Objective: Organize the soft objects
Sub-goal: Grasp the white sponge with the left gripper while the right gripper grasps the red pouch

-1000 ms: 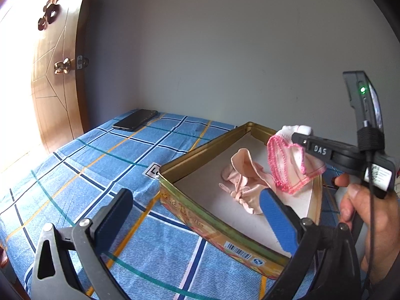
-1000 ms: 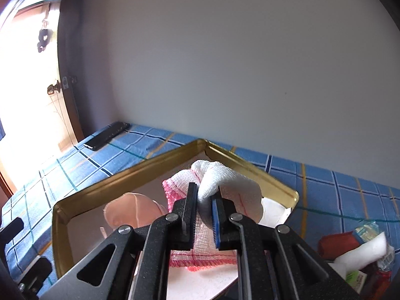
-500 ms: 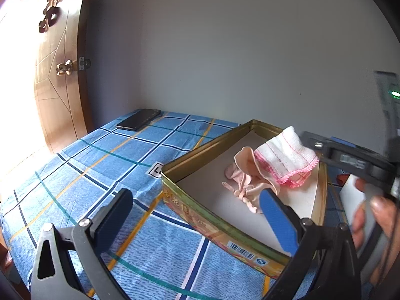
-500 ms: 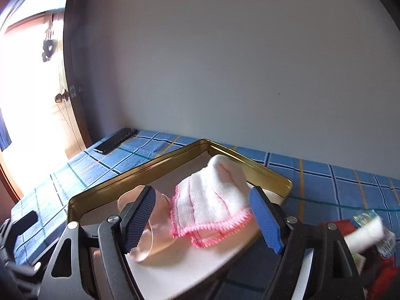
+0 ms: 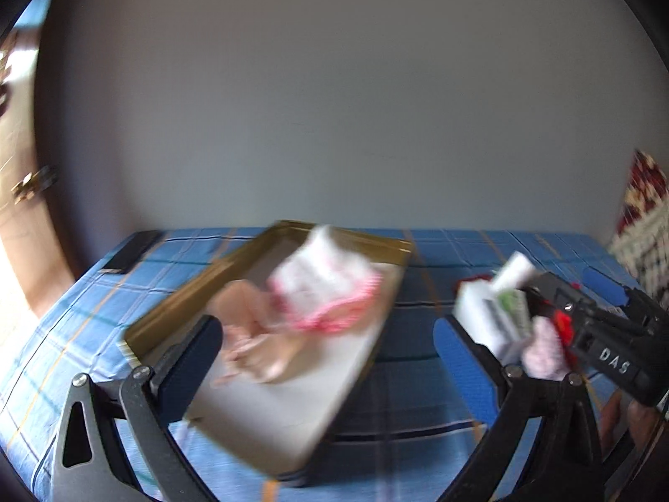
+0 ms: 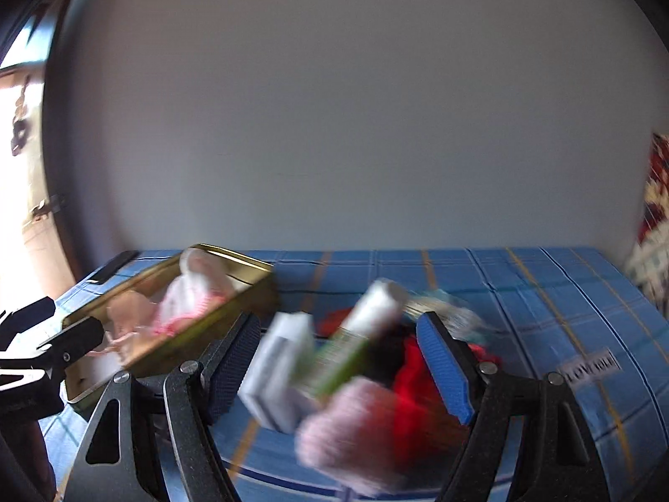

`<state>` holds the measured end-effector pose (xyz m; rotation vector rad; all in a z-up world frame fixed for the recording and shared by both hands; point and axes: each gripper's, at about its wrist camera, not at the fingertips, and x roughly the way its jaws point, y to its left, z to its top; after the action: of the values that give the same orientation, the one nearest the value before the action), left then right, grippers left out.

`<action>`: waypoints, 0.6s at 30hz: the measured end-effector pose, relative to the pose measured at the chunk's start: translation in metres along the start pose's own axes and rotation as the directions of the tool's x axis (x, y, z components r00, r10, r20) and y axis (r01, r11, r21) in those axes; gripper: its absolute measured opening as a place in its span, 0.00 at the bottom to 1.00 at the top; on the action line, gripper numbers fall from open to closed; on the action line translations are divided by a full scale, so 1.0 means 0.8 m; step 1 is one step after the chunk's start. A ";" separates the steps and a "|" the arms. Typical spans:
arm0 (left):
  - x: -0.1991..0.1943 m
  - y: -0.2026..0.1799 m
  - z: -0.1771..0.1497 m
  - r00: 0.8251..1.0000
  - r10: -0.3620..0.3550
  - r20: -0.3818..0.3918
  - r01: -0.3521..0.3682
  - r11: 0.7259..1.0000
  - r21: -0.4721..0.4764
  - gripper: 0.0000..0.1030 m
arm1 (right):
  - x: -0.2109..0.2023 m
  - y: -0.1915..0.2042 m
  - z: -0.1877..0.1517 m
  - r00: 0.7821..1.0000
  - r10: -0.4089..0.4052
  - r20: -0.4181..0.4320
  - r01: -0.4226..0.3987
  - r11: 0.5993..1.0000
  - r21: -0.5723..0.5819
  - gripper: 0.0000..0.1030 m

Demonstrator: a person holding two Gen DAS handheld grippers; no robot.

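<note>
A gold tin (image 5: 196,282) with a white liner stands on the blue checked bedcover (image 5: 443,259). In it lie a white cloth with pink edging (image 5: 322,288) and a peach cloth (image 5: 251,334). My left gripper (image 5: 330,359) hangs open over the tin's near end, nothing between its fingers. My right gripper (image 6: 338,359) is open above a blurred pile to the right of the tin (image 6: 200,330): a white box (image 6: 284,368), a green and white tube (image 6: 363,330), a pink fluffy piece (image 6: 355,439) and a red cloth (image 6: 418,389). Its pads touch none of them.
A dark phone (image 5: 129,251) lies at the far left of the bed near a wooden door. A patterned red and white fabric (image 5: 644,217) hangs at the right edge. A barcode label (image 6: 589,370) sits on the cover to the right of the pile. A grey wall stands behind.
My right gripper opened and let the pink-edged cloth drop into the tin, then swung right to the pile. My left gripper also swung right, staying open.
</note>
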<state>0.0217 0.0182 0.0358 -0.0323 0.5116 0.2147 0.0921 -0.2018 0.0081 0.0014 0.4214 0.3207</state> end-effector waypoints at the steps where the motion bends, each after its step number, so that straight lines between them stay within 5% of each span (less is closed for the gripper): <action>1: 0.005 -0.012 0.001 1.000 -0.014 -0.011 0.014 1.000 0.017 1.00 | 0.000 -0.010 -0.002 1.000 -0.011 -0.007 0.011 1.000 0.019 0.77; 14: 0.076 -0.106 0.006 0.977 -0.139 -0.160 0.154 0.984 0.089 0.98 | -0.016 -0.078 -0.015 0.993 -0.107 -0.049 0.114 0.979 0.171 0.77; 18: 0.095 -0.114 0.000 0.965 -0.160 -0.210 0.184 0.978 0.101 0.89 | -0.019 -0.090 -0.016 0.993 -0.104 -0.063 0.115 0.972 0.205 0.77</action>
<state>0.1060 -0.0564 -0.0034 0.0192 0.7187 0.0094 0.0960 -0.2758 -0.0026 0.1742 0.5037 0.1673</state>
